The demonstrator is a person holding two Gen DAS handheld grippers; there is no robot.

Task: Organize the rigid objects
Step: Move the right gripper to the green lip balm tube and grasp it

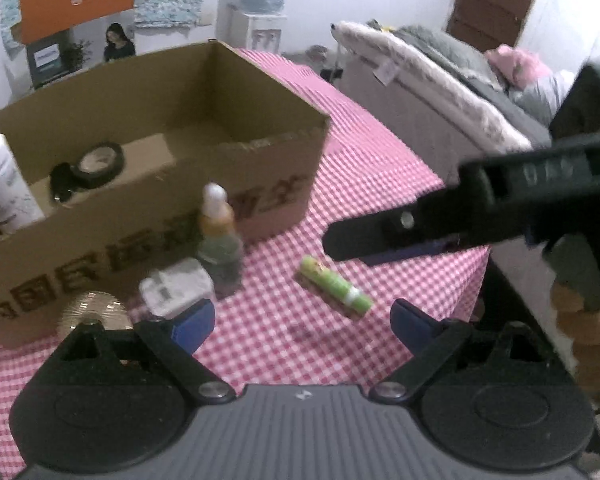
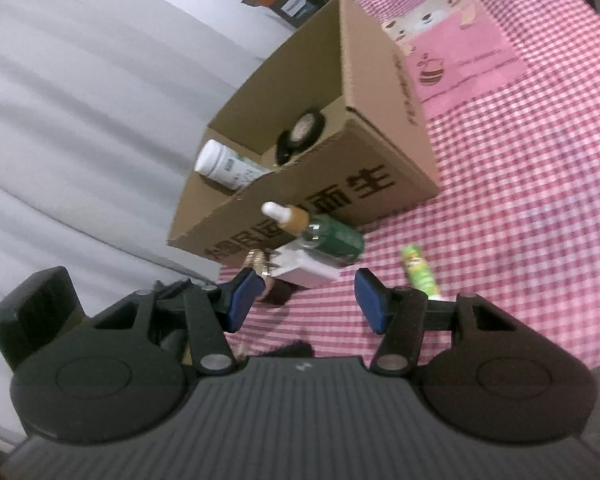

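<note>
A tabletop covered in a pink and white checked cloth holds an open cardboard box with dark printed characters along its near side. Inside the box, a white cylindrical bottle stands at the left end, and a roll of black tape sits beside a small dark object near the middle.

Just in front of the box, on the cloth, a dropper bottle with a white tip, amber collar and green body stands upright. A white plug-like block lies beside it, touching or nearly touching, and a gold ridged cap sits further left against the box wall. A green tube lies on its side on the cloth, apart from the others, to the right.

The left claw hovers low over the cloth, its blue pads spread wide with nothing between them; the green tube lies just beyond the gap. The right claw is part open and also empty, its pads clear of everything, with the gold cap and white block just past its left pad. In the left wrist view the right claw reaches in from the right, held by a hand, its tips above the green tube
</note>
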